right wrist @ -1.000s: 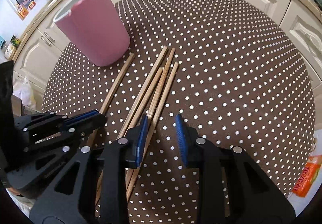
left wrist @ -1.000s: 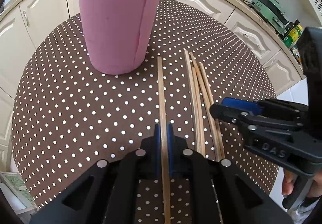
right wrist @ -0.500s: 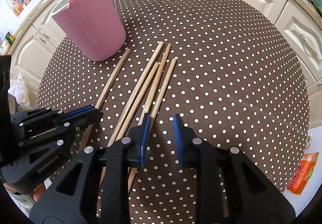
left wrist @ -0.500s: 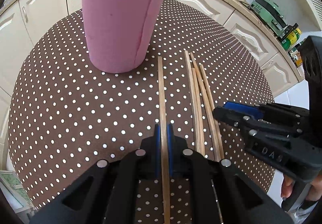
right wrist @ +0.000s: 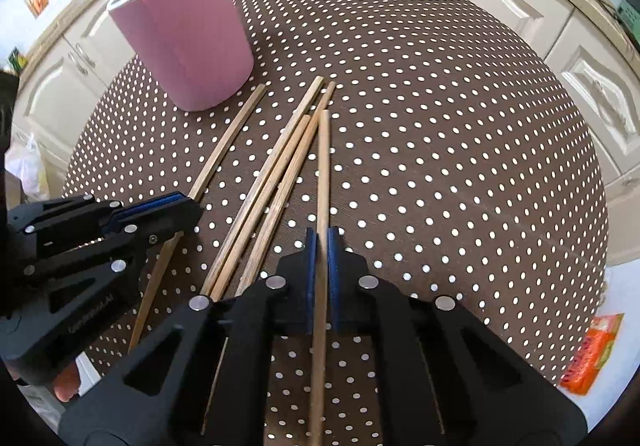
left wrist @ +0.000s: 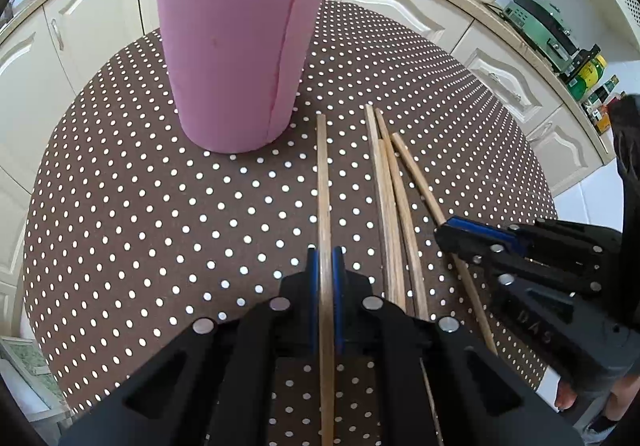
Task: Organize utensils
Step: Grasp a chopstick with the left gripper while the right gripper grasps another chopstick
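Now one chopstick point(left wrist: 324, 181) is clamped in the closed left claw point(left wrist: 325, 278), another point(right wrist: 323, 173) in the closed right claw point(right wrist: 322, 262). Three loose chopsticks point(right wrist: 276, 181) are seen between them on the dotted table point(right wrist: 440, 149), near the pink holder point(left wrist: 236, 57).

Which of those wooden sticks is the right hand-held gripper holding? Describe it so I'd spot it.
Start at the pink holder on the dotted tablecloth. In front of it lies a bundle of chopsticks. The held chopstick is the rightmost one, angled across the bundle's tips, and the only one pinched between the right hand-held gripper's blue pads.

embossed "das" on right gripper point(left wrist: 444, 236)
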